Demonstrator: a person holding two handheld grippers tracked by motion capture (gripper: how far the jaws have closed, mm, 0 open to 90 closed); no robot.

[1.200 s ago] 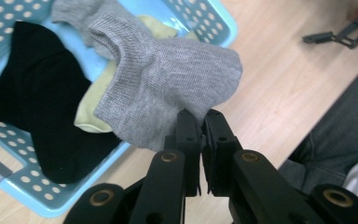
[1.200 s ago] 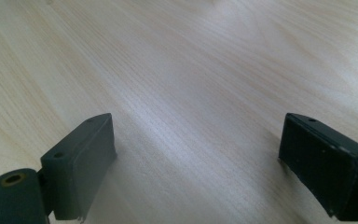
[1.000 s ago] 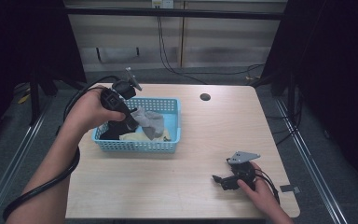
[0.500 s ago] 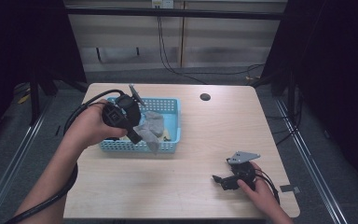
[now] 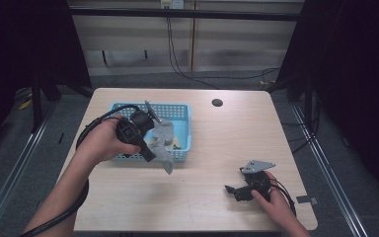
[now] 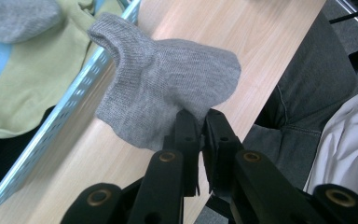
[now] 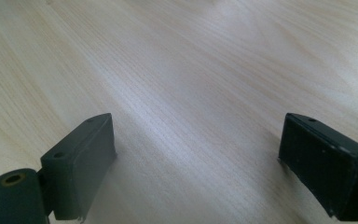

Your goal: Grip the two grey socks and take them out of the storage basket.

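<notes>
Left gripper point(image 6: 198, 122): my jaws are pinched almost together on a fold of the grey sock point(image 6: 168, 93); I have it hanging clear of the tabletop.
Grey sock: soft ribbed knit, short ankle shape with a rounded toe; from the high view it point(image 5: 164, 144) dangles over the near wall of the basket point(image 5: 182, 109), its tip past the front edge.
Right gripper point(image 7: 198, 154): my jaws stand wide apart with bare wood between them; I see it resting low on the table point(image 5: 237, 143) at the near right point(image 5: 233, 189), well apart from the sock.
Basket: pale blue plastic, rectangular, perforated lattice walls.
Inside it: 1 yellow-green sock point(image 6: 37, 79), flat and crumpled, and another grey knit piece point(image 6: 18, 16) beside it.
Table: light wood grain, smooth, rounded corners.
</notes>
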